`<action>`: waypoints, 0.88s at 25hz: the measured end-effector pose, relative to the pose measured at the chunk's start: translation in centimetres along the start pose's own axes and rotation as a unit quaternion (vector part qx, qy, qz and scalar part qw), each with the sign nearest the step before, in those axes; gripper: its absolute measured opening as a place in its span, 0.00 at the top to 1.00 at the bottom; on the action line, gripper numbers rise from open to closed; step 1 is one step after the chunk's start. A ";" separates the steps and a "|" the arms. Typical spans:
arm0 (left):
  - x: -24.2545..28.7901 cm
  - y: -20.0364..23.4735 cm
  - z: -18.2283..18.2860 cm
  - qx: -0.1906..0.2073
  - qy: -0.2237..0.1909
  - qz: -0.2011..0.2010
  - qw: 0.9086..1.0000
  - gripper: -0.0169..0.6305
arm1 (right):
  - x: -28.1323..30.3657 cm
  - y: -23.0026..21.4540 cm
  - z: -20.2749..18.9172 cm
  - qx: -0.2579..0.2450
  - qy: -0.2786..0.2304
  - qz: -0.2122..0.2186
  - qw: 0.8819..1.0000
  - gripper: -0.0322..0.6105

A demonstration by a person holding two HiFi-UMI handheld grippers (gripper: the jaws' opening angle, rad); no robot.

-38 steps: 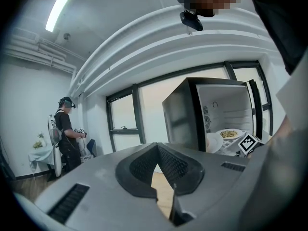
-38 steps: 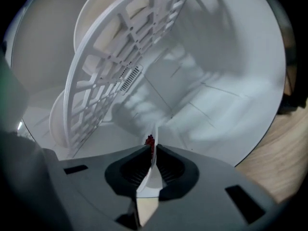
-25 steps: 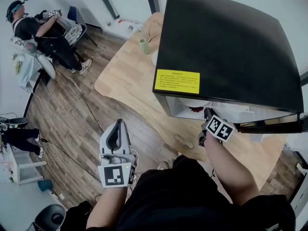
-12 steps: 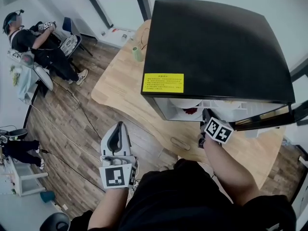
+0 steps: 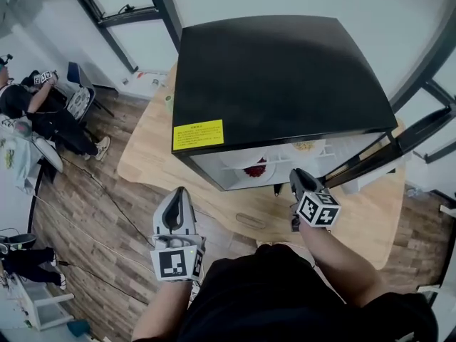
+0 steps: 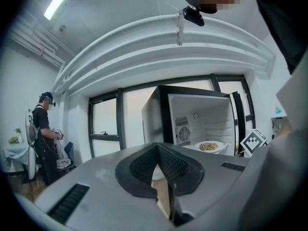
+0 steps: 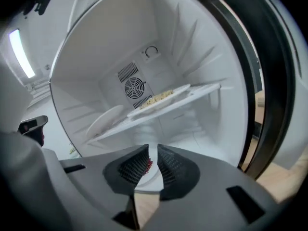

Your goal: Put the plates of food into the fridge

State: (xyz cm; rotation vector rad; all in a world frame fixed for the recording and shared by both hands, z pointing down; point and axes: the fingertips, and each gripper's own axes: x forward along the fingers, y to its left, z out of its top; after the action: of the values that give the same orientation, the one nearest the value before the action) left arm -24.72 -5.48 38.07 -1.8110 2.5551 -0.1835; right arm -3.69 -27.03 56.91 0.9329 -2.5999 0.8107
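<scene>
Fridge (image 5: 278, 70) door (image 5: 399, 144) is wide open on the wooden table (image 5: 153, 155), and both plates are in! The plate of pale food (image 5: 305, 146) sits up on the shelf (image 7: 192, 94). The plate of red food (image 5: 254, 169) lies lower down, on the fridge floor.

The right gripper (image 5: 295, 173) is at the mouth of the fridge, pointing in and slightly down. Its jaws have just been closing and now stand a narrow slit apart. Nothing is pinched between them: the plate of red food shows just beyond the slit in the right gripper view, let go and resting on its own.

Over on the other side, the left gripper (image 5: 177, 194) hangs off the table's edge, above the wood floor, well apart from the fridge. Its jaws are pressed together at the tips, empty, pointing level toward the open fridge, where the plate of pale food is plain to see.
</scene>
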 end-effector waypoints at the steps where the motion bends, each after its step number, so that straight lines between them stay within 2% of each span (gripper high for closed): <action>1: 0.2 -0.4 0.0 -0.001 -0.001 -0.008 1.000 0.97 | -0.7 0.2 0.6 -0.011 -0.009 0.005 1.000 0.84; 5: 0.7 -2.0 0.1 -0.002 -0.004 -0.036 0.999 0.97 | -4.0 0.9 2.7 -0.052 -0.041 0.017 0.998 0.86; 11: 1.8 -4.7 0.5 -0.004 -0.012 -0.077 0.997 0.97 | -8.2 1.4 6.2 -0.089 -0.086 0.020 0.992 0.89; 15: 2.1 -5.7 -0.1 -0.008 -0.008 -0.086 0.996 0.97 | -9.7 2.1 6.6 -0.108 -0.088 0.042 0.989 0.91; 22: 2.1 -7.4 -0.5 -0.012 -0.008 -0.098 0.995 0.97 | -11.4 1.7 6.8 -0.138 -0.094 0.033 0.985 0.91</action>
State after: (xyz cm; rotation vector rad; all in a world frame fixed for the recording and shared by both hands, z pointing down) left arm -18.54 -9.85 39.44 -2.0624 2.3769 -0.1402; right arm 3.48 -24.15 45.98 0.8841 -2.8219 0.3772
